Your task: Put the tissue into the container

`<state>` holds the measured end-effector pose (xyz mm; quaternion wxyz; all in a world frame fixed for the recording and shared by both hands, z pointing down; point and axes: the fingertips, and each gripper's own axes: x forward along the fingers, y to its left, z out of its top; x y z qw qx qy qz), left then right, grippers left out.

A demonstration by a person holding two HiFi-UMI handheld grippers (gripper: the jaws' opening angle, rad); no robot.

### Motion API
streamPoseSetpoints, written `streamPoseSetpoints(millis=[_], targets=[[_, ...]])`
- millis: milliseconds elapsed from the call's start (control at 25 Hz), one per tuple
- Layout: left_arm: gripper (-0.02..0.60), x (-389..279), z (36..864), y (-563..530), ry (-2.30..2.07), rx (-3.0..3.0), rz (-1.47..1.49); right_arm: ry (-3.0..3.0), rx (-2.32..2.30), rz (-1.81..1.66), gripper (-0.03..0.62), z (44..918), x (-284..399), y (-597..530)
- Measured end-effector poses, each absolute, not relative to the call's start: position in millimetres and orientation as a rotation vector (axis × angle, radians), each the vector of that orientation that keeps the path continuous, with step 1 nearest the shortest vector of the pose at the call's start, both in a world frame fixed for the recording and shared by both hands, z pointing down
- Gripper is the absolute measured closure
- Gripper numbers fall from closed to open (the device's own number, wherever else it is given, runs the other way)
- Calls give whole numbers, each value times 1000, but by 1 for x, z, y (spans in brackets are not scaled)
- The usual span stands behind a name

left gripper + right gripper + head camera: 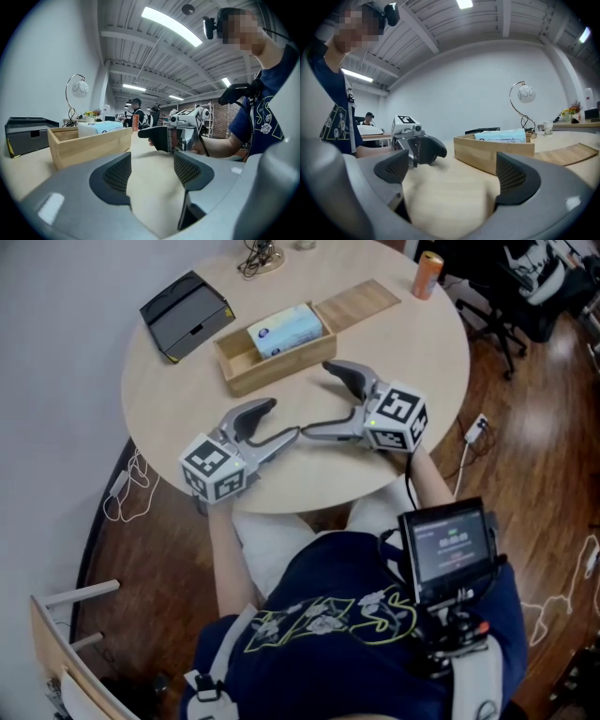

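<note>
Light-blue tissue pack (284, 331) lying in the open rectangular wooden box (246, 371); both tongs empty.
Head view: the box stands at upper centre of the round pale wooden table (412, 362); the left gripper (281, 420) and right gripper (316, 399) sit mid-frame near the table's lower edge, angled toward each other, their tips close together; left gripper view: jaws partly open, only bare tabletop between them, box at left; right gripper view: jaws wide apart, nothing held, box with the pack at right.
</note>
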<state>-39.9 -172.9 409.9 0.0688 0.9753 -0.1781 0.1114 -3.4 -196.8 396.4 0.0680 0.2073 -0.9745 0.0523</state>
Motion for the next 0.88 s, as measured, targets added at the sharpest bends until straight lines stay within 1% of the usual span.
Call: streamPoseSetpoints(millis=[240,520,560,640,680,800,880], targets=[[291,-32,415,-170,-452,2925,406,-2931,615,130,22,399,-3,-197],[294,-29,422,-174,-484,2884,462,-2936,627,152,22,399,-1,-199],[323,-29,422,-175,-489,2882,461,-2939,642,166,22,399,0,-201],[324,-30,422,-177,-501,2879,456,-2942,696,198,35,399,3,-208],[324,-30,422,-178,-508,2878,452,-2938,737,214,54,399,5,-212],[327,-31,423,-180,-527,2870,445,-2876,944,234,161,399,19,-228],[328,-30,422,-180,-528,2868,445,-2773,1111,207,257,402,29,-238]])
